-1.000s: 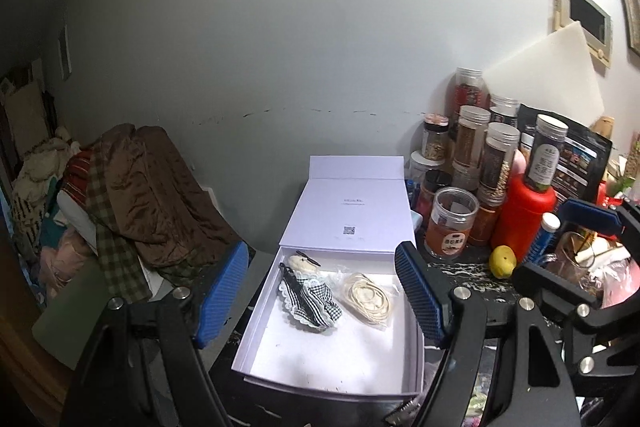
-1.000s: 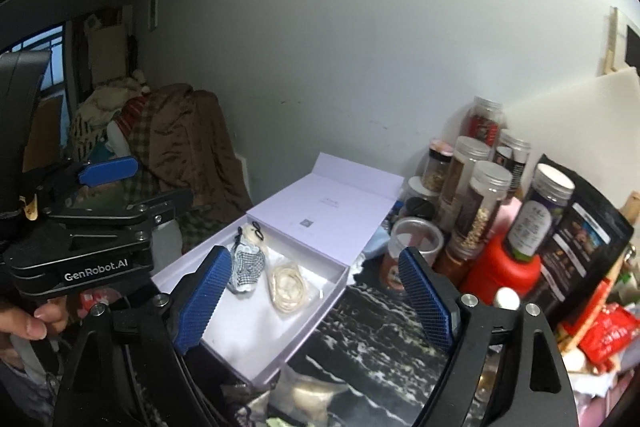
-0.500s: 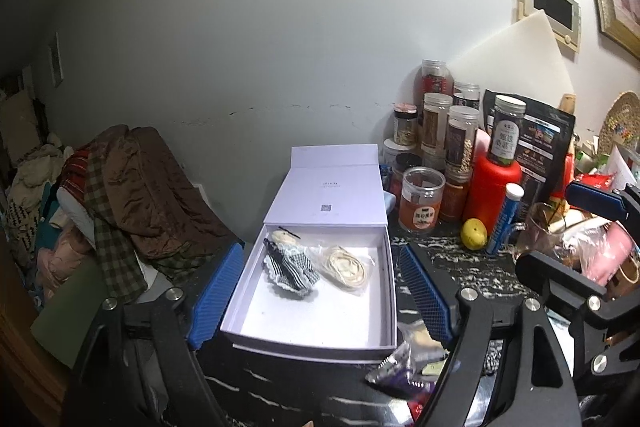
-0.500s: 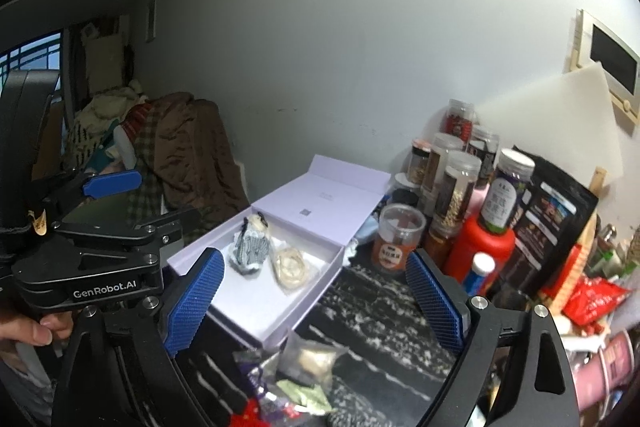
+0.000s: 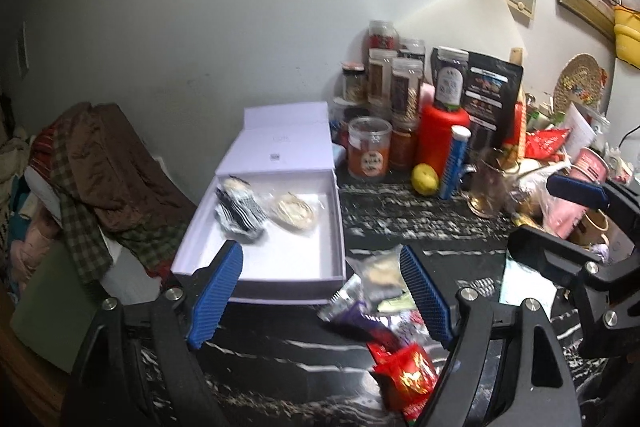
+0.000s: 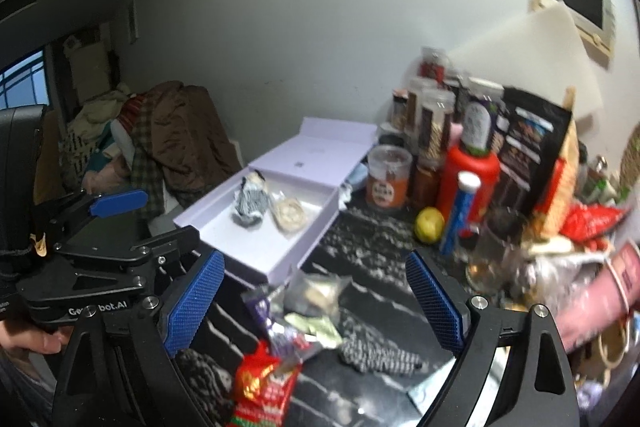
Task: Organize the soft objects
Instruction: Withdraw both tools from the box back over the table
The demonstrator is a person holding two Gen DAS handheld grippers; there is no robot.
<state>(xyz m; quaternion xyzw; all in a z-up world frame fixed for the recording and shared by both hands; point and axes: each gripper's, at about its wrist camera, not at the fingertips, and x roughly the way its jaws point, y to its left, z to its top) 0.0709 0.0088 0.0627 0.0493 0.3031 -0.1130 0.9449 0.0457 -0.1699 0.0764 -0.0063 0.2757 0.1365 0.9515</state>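
An open lilac box (image 5: 288, 289) lies on the dark marbled table with its lid folded back. Inside it are a black-and-white checked soft doll (image 5: 240, 213) and a bagged cream item (image 5: 294, 213). My left gripper (image 5: 322, 293) stands open just short of the box's front wall, nothing between its pads. In front of the box lies a heap: a clear bag with a beige piece (image 6: 320, 291), purple wrappers, a red packet (image 6: 260, 383) and a grey knitted item (image 6: 376, 351). My right gripper (image 6: 314, 303) hangs open over this heap, apart from it.
Jars and bottles (image 5: 400, 99), a red bottle (image 5: 442, 135), a blue tube, a lemon (image 5: 425, 179) and a glass (image 5: 488, 183) crowd the back right. A pile of clothes (image 5: 96, 163) lies left of the box. A hand (image 6: 32, 337) holds the left gripper.
Both grippers have drawn back from the box and sunk a little. The heap of packets in front of the box has come into view. Both pairs of jaws stand slightly wider.
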